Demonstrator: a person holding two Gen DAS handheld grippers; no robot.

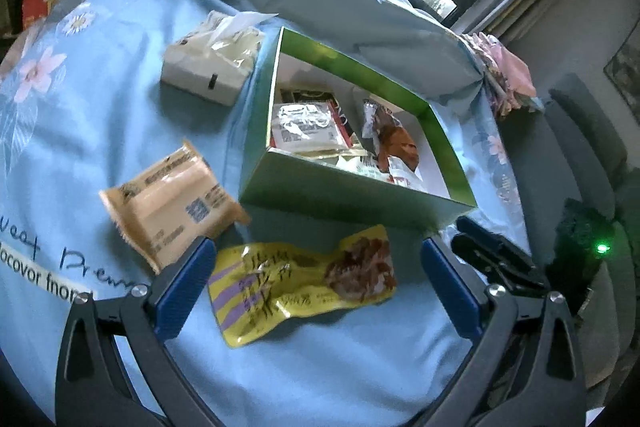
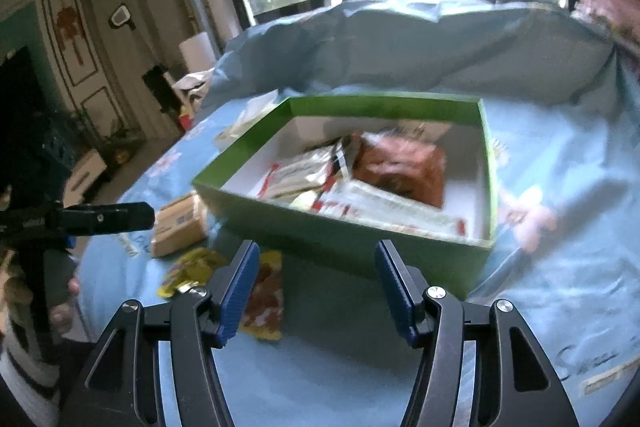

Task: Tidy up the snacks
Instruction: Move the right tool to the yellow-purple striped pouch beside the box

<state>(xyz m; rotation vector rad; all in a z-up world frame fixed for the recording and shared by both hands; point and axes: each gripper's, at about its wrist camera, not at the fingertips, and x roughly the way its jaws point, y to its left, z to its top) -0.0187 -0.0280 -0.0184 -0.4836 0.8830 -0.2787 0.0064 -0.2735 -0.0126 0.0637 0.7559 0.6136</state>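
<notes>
The right gripper (image 2: pixel 316 287) is hovering over the blue bedspread (image 2: pixel 540 287) with its jaws standing apart and nothing between them, pointing at the near wall of the green box (image 2: pixel 340 231). Inside the box, several snack packets are lying in a heap, a brown packet (image 2: pixel 404 167) on top; the blur is making the rest hard to tell apart. A yellow packet (image 2: pixel 192 267) is lying just left of the blue fingers (image 2: pixel 236 291), near a tan packet (image 2: pixel 180 223). The left gripper (image 2: pixel 108 217) is reaching in from the left edge.
</notes>
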